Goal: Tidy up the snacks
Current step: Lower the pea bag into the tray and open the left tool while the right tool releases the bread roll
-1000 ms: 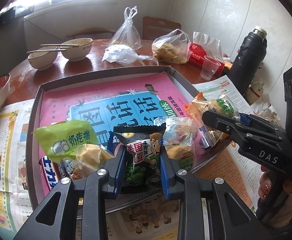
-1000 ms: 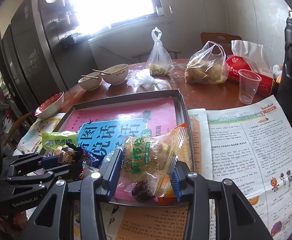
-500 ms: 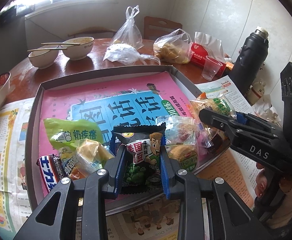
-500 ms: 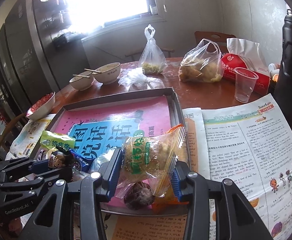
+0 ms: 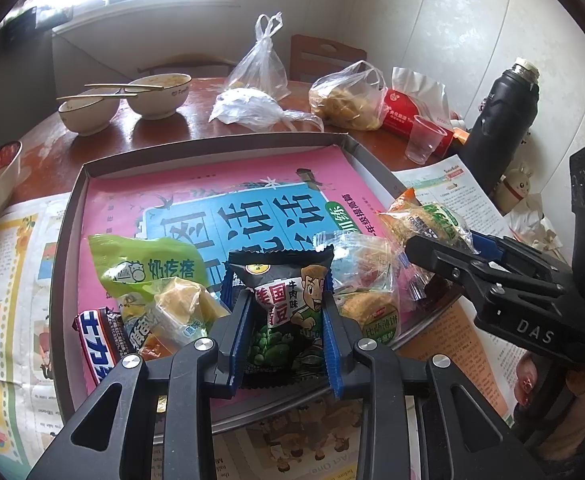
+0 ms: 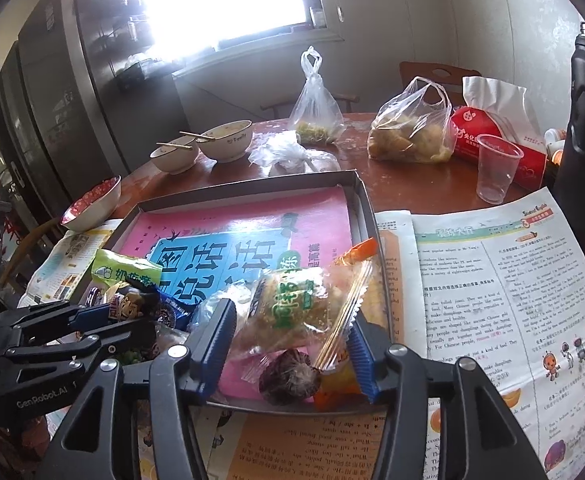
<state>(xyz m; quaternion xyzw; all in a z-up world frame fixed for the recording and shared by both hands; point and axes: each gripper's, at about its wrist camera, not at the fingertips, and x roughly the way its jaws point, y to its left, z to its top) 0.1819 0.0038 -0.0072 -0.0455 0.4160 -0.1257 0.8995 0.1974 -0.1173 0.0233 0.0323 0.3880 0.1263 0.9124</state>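
Observation:
My left gripper is shut on a black pea snack packet and holds it over the near edge of the grey tray. My right gripper is shut on a clear packet with a green label over the tray's near right corner; it also shows in the left wrist view. Several snacks lie at the tray's near end: a green milk-candy bag, a striped bar, a round cake packet. A pink and blue book cover lines the tray.
Newspapers lie under and beside the tray. Behind it stand two bowls with chopsticks, plastic bags, a red tissue pack, a plastic cup and a black flask. A red-rimmed bowl sits at the left.
Both grippers, each with its packet, have drifted slightly forward and up over the tray; the grips are unchanged.

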